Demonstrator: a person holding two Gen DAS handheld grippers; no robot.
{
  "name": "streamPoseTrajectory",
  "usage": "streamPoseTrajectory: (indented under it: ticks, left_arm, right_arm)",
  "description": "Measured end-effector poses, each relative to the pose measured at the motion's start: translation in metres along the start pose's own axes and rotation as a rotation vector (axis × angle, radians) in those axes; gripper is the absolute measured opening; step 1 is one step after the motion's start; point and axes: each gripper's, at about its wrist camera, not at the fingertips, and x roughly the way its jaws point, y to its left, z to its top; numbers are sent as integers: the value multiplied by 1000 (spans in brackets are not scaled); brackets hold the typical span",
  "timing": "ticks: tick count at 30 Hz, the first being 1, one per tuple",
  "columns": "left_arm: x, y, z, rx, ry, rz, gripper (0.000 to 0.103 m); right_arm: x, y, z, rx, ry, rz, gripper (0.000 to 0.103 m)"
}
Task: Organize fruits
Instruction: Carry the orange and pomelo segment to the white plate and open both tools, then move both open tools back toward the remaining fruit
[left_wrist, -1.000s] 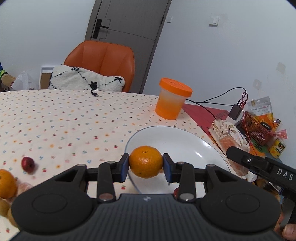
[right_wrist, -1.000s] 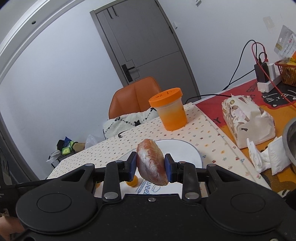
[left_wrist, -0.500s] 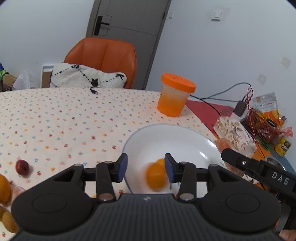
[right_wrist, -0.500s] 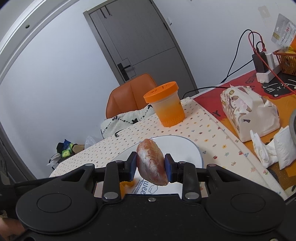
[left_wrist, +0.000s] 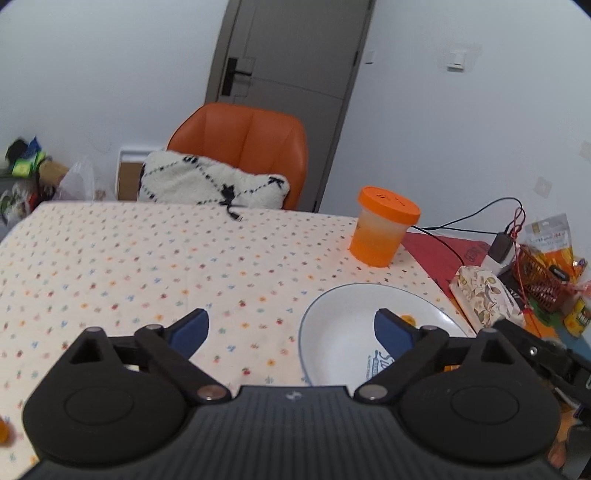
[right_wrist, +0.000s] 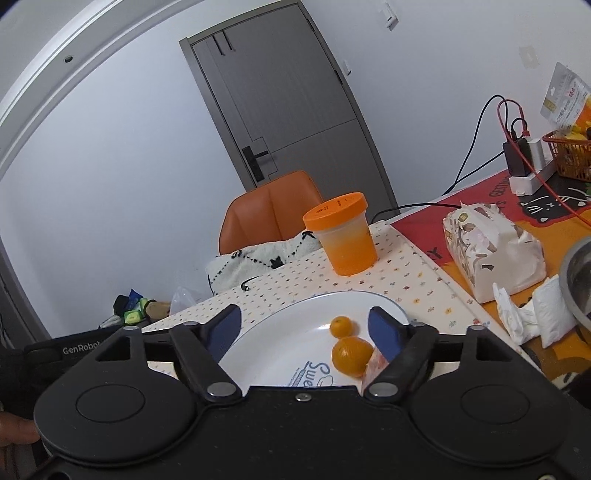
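Tablecloth (left_wrist: 155, 258) with small flower print fills the left; above it the left gripper (left_wrist: 291, 328) is spread wide, grasping nothing. Right of centre, the white plate (right_wrist: 295, 325) holds 2 oranges: a small orange (right_wrist: 340, 326) touching a larger orange (right_wrist: 351, 355), and a wrapped pinkish fruit (right_wrist: 373, 365) just beside them. The right gripper (right_wrist: 304, 326) hangs released over them. Behind stands the orange-lidded cup (right_wrist: 343, 236).

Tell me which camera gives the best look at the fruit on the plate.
The right wrist view: two oranges lie in plain sight on the white plate. The left wrist view shows only an orange sliver behind a finger.
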Motion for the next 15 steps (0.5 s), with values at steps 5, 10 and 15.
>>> streamPoseTrajectory:
  ticks: [5,10,15]
  left_arm:
    - [-12,11,-2,-16,15,9,96]
    - [-28,27,0,-62,11,34,98]
    - [-47,37,0,-63,-10,46,103]
  right_arm:
    - [-11,7,0,3,-4,-23,93]
    - [-18,15,-1,-5,11,-27,99]
    - [-28,29,-1,-15,0,-17,103]
